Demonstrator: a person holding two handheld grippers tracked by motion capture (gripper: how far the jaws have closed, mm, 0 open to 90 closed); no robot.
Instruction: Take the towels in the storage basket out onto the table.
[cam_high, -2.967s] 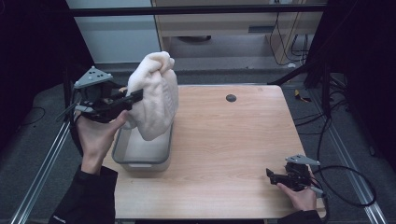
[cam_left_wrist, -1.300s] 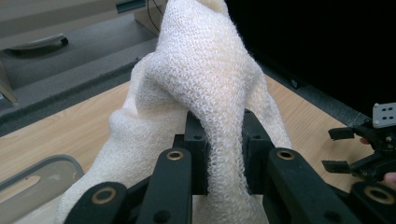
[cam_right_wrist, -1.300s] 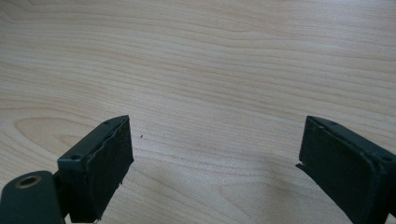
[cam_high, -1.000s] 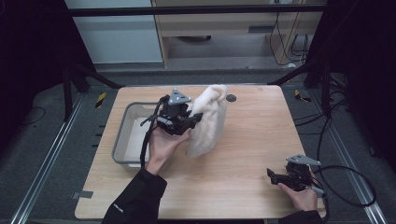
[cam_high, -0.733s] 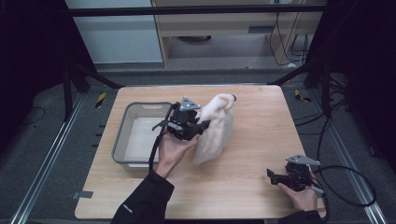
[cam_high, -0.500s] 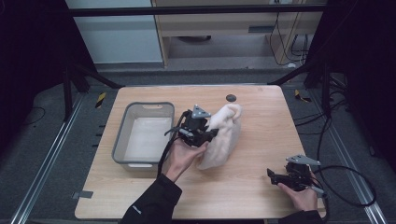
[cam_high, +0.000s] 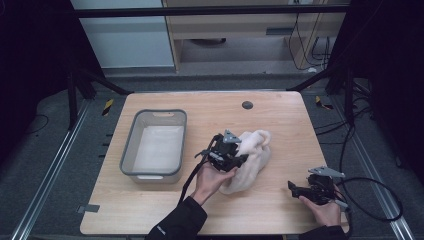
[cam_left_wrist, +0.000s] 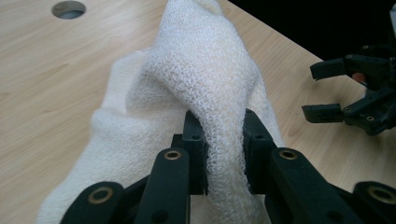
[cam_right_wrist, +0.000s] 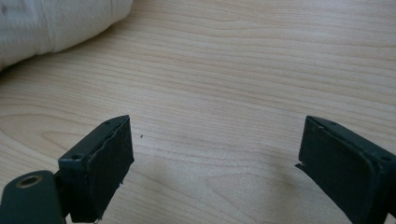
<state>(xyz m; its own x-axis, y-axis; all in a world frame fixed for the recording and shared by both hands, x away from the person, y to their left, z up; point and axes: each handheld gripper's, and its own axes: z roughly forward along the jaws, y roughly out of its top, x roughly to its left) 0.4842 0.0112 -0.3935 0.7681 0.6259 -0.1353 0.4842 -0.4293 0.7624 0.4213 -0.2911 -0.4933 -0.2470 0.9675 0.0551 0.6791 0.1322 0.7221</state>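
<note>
On the table (cam_high: 165, 210), beside the empty tub (cam_high: 129, 150), our left gripper (cam_left_wrist: 223, 140) pinches the white towel (cam_high: 252, 160), now out and resting on the wood; letting go remains; our right gripper (cam_right_wrist: 212, 158) waits, jaws spread.

Towel (cam_high: 250, 160) on table (cam_high: 280, 125) — tub (cam_high: 154, 145) to its left.

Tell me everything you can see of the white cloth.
The white cloth is a soft, loosely knitted or waffle-textured fabric, cream-white and bunched in rounded folds. It lies crumpled on the wooden table, right of the grey bin and apart from it. One raised fold is pinched between the jaws of the left gripper, which are closed on it. The right gripper rests apart from it, open.
</note>
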